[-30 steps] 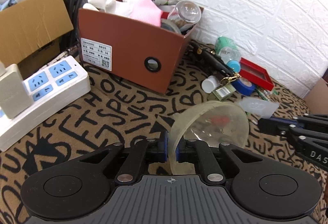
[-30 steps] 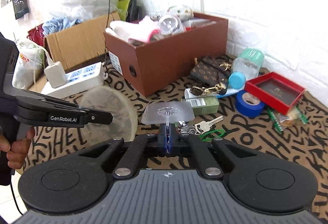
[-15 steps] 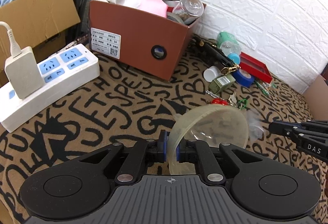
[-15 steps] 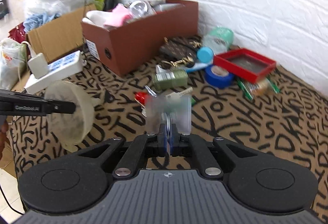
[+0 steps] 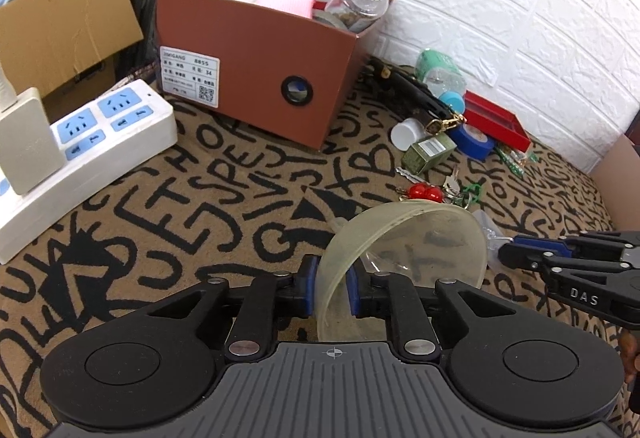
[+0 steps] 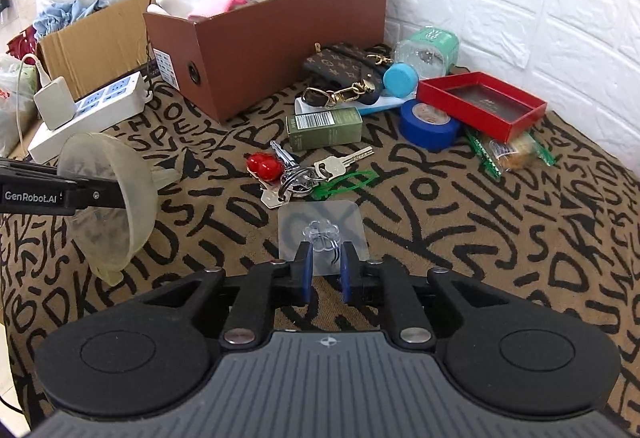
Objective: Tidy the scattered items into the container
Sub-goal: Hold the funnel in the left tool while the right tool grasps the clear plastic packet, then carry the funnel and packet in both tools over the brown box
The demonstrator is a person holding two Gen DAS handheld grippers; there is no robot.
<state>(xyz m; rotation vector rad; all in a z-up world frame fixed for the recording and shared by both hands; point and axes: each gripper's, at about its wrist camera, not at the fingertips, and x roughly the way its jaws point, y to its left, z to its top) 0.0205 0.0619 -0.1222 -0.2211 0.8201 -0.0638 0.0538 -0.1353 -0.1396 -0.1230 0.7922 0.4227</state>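
Observation:
A translucent funnel [image 5: 420, 250] stands on its edge on the lettered rug, its rim between the blue pads of my left gripper [image 5: 332, 292]. Those jaws are opening, and a slim gap shows on each side of the rim. From the right wrist view the funnel [image 6: 108, 197] sits at the left gripper's [image 6: 120, 193] tip. A clear adhesive hook [image 6: 322, 230] lies flat on the rug between the fingers of my right gripper [image 6: 326, 272], whose jaws are opening and do not press it. The brown shoe box [image 5: 256, 77] behind holds pink cloth and a glass jar.
A white power strip [image 5: 88, 153] and a cardboard box [image 5: 60, 25] stand at the left. Keys with a red charm [image 6: 264, 165], a green carton [image 6: 324, 127], blue tape [image 6: 428, 123], a red tray [image 6: 516, 117], a purse [image 6: 340, 61] and a bottle [image 6: 428, 49] lie by the white wall.
Both grippers sank toward the rug and their jaws parted. The clear hook, pinched and held up before, now lies flat on the rug. The funnel's rim is no longer squeezed.

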